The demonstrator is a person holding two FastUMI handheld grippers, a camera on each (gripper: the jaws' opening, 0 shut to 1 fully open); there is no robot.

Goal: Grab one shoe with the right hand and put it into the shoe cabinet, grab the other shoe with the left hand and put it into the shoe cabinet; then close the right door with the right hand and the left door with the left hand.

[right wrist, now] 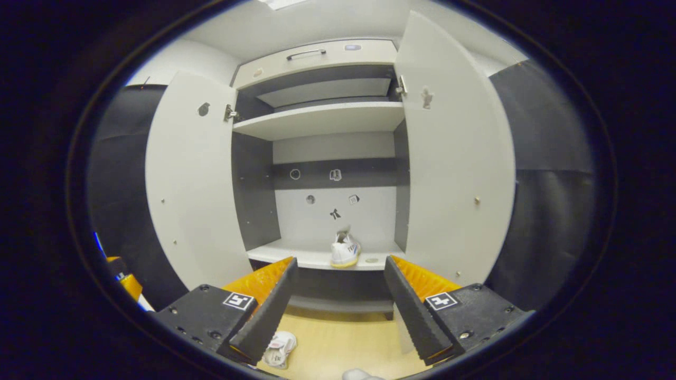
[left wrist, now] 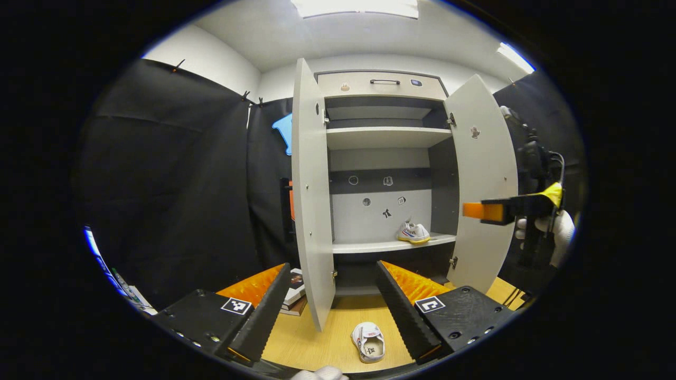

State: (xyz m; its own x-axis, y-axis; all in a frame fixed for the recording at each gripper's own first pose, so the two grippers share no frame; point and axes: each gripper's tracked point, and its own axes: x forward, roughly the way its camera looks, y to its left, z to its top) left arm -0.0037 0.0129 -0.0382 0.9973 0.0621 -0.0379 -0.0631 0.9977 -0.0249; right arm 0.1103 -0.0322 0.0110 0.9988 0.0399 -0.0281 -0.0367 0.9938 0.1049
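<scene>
Cabinet shelf [left wrist: 369, 246]: one shoe [left wrist: 413, 233]; floor [left wrist: 327, 338]: one more [left wrist: 368, 342]

A black cloth wall [left wrist: 174, 174] hangs from clips along the white room wall [left wrist: 211, 58], below ceiling light panels [left wrist: 354, 6]. A stack of books [left wrist: 293, 295] lies on the pale wooden floor [left wrist: 338, 327] near the foot of the cloth, and an orange-and-black object [left wrist: 289, 206] stands upright against it. Small stickers [right wrist: 335, 174] dot a grey and dark back panel; another sticker [right wrist: 426, 96] sits higher up.
</scene>
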